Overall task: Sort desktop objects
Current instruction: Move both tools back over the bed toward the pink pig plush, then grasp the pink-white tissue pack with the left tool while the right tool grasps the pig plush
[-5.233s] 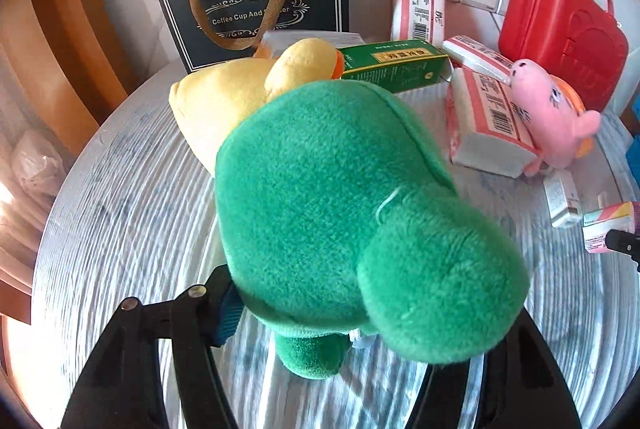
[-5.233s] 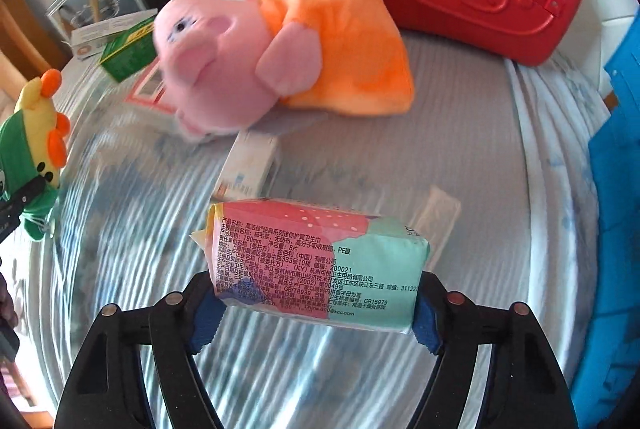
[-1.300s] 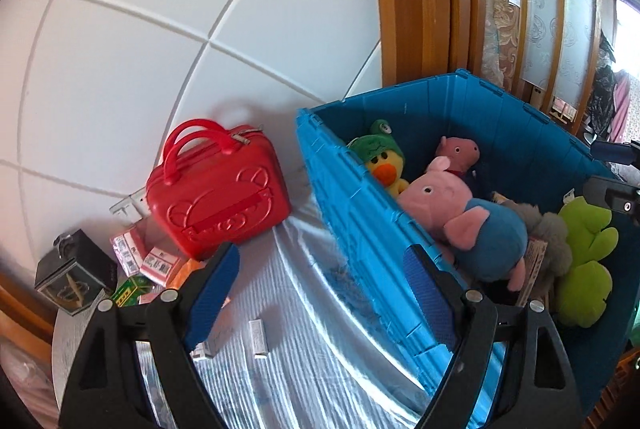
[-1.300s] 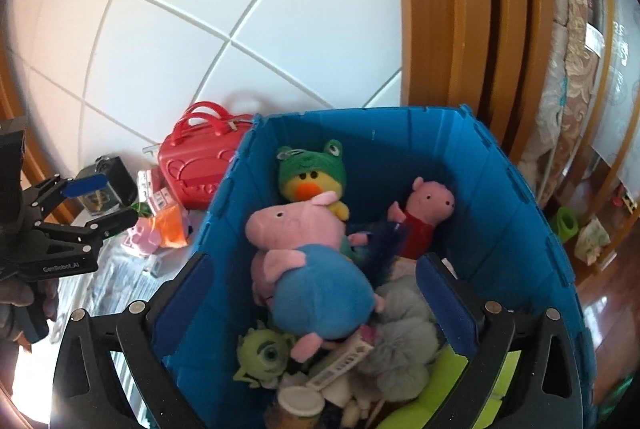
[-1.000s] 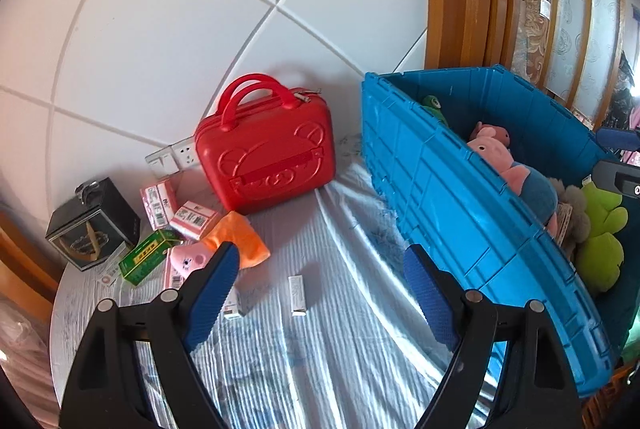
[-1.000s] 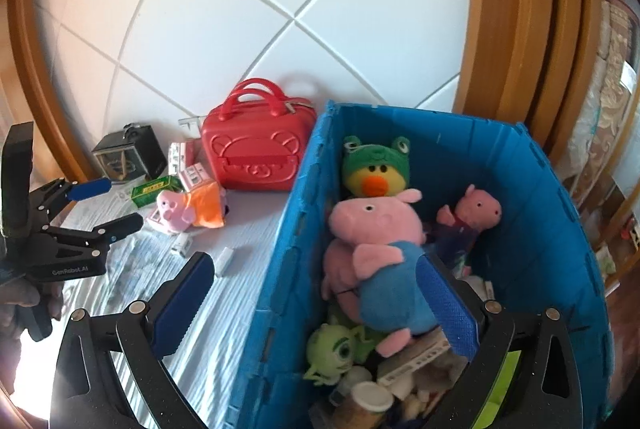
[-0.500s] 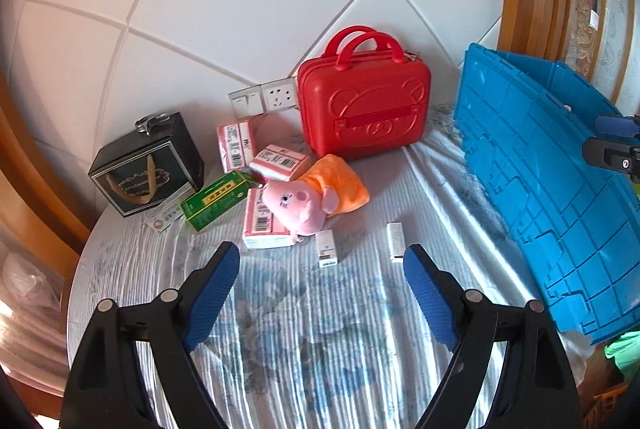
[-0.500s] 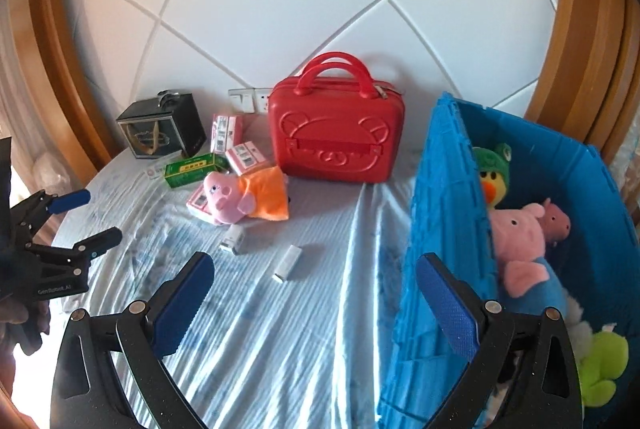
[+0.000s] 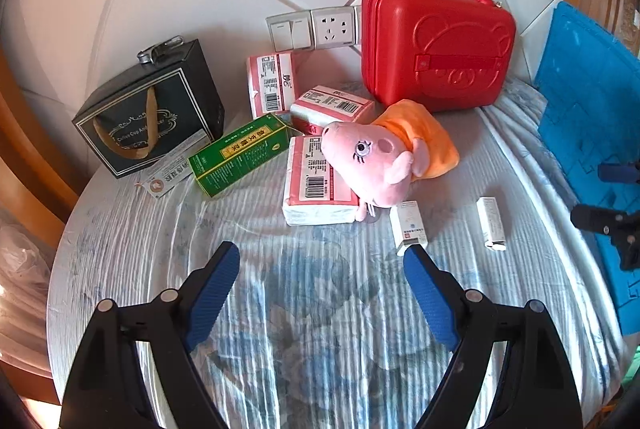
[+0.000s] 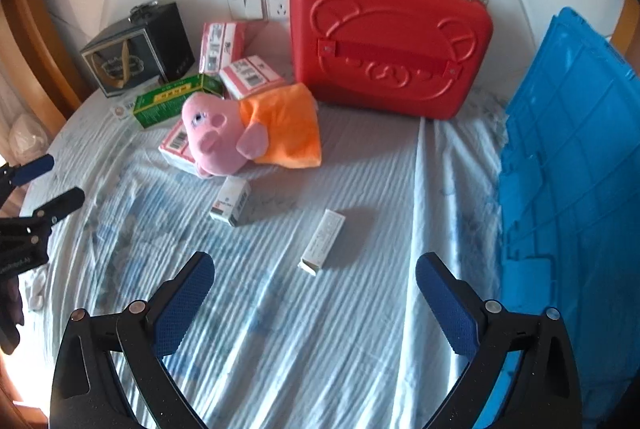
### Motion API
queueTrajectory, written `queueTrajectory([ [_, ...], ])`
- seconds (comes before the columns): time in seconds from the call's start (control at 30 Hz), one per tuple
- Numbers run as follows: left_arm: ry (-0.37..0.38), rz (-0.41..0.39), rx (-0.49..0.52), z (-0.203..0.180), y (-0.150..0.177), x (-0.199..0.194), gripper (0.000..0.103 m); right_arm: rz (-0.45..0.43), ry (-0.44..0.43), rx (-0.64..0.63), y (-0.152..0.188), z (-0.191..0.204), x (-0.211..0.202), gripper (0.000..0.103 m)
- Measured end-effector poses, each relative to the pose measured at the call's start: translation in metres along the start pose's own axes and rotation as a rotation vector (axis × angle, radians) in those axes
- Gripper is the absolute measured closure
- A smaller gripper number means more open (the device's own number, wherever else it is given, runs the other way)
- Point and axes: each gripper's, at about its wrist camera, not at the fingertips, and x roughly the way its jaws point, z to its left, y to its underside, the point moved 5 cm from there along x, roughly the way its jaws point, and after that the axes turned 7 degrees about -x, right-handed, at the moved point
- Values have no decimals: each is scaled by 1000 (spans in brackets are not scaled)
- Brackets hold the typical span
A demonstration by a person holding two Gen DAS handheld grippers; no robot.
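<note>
A pink pig plush in an orange dress (image 9: pixel 376 157) (image 10: pixel 224 137) lies mid-table, partly on a pink tissue pack (image 9: pixel 312 181). Two small white boxes (image 9: pixel 408 225) (image 9: pixel 492 221) lie in front of it; the right wrist view shows them as a squat box (image 10: pixel 232 205) and a slim box (image 10: pixel 324 241). My left gripper (image 9: pixel 322 269) hovers open and empty above the cloth, short of the tissue pack. My right gripper (image 10: pixel 314 285) is open and empty too, just short of the slim box. The blue bin (image 9: pixel 588 133) (image 10: pixel 568 165) stands at the right.
A red bear-embossed case (image 9: pixel 436 45) (image 10: pixel 388 41) stands at the back by a wall socket (image 9: pixel 332 29). A black gift bag (image 9: pixel 152 113), a green box (image 9: pixel 244 153) and more pink tissue packs (image 9: pixel 272 85) crowd the back left. The round table's edge (image 9: pixel 60 229) curves at the left.
Both grippers swung away from the blue bin and came down over the table. The toys inside the bin have left both views. Both stay open and empty.
</note>
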Motion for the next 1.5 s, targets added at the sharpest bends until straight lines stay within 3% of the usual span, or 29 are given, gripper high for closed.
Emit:
queueTrajectory([
  [0.17, 12, 27, 15, -1, -12, 68, 19, 61, 1, 20, 6, 4, 56, 1],
  [0.37, 17, 94, 43, -7, -19, 133, 19, 82, -3, -7, -2, 12, 88, 1],
  [0.5, 46, 116, 57, -11, -22, 160, 19, 73, -4, -22, -18, 16, 101, 1],
  [0.77, -23, 147, 131, -9, -31, 196, 11, 42, -4, -58, -63, 31, 123, 1],
  [0.87, -2, 154, 71, 10, -26, 188, 16, 24, 3, -93, -78, 39, 130, 1],
  [1.0, 12, 140, 17, 46, 6, 159, 18, 4, -1, -186, -99, 53, 142, 1],
  [1.2, 1, 132, -51, 89, 65, 112, 18, 48, -13, -521, -113, 108, 181, 1],
  [1.27, -2, 124, -65, 97, 79, 98, 18, 43, 71, -606, -116, 122, 193, 1],
  [1.37, 3, 113, -79, 104, 96, 81, 18, 24, 119, -695, -120, 139, 202, 0],
  [1.5, 7, 99, -96, 109, 105, 66, 18, 61, 268, -874, -117, 160, 228, 0],
])
